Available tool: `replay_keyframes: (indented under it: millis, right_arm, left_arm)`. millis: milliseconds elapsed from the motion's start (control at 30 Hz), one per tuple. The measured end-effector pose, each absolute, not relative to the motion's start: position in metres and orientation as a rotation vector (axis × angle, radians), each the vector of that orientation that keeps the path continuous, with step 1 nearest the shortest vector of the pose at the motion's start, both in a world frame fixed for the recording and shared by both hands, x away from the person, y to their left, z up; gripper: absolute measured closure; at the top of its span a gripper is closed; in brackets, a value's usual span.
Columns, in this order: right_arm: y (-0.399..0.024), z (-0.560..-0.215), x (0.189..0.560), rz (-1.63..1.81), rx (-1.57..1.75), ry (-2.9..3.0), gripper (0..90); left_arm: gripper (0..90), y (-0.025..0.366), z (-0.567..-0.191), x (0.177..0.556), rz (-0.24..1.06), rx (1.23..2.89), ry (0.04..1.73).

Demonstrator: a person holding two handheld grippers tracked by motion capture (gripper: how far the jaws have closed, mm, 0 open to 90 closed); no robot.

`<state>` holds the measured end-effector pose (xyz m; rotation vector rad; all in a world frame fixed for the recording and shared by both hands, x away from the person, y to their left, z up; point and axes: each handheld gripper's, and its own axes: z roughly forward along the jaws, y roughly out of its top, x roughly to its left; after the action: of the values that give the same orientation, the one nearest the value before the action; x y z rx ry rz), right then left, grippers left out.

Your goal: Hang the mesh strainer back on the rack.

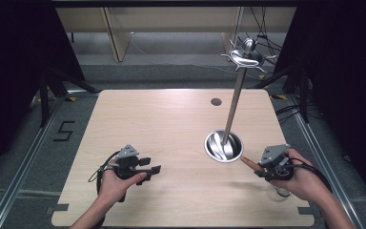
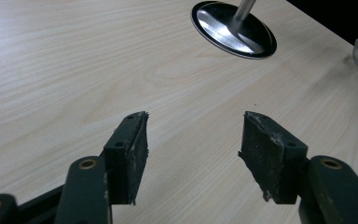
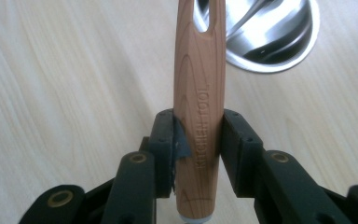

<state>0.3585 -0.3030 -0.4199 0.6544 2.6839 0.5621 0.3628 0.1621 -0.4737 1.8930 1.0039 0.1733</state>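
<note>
My right hand-held gripper [image 3: 198, 140] pinches a wooden kitchen tool handle [image 3: 199, 107] near the worktop's [image 1: 171, 119] right edge, just beside the metal stand's round base [image 1: 224, 146]. My left hand-held gripper [image 2: 193, 154] rests spread and empty near the front edge, with bare wood ahead.

High view: table [image 1: 171, 129] evenly lit from above, surroundings left, right and far drop to near black. Picture soft, low detail. Strong glare on the metal stand [image 1: 242, 58] top and its base dish [image 1: 224, 146]. Short soft shadows under both hands. Left gripper view: sharp wood grain near, dish highlight blown out, far right corner dark. Right gripper view: wooden handle [image 3: 199, 93] crisp, engraved lettering legible, dish behind it slightly soft with bright reflections.
</note>
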Motion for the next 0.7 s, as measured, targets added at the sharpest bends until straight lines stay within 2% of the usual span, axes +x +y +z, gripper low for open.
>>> replay_keyframes:
  millis: [700]
  right_arm:
    - [-0.325,-0.410,0.348,0.961,0.811,2.388,68.5]
  left_arm:
    - [40.2,0.162,-0.474,0.363,0.175,1.890,1.007]
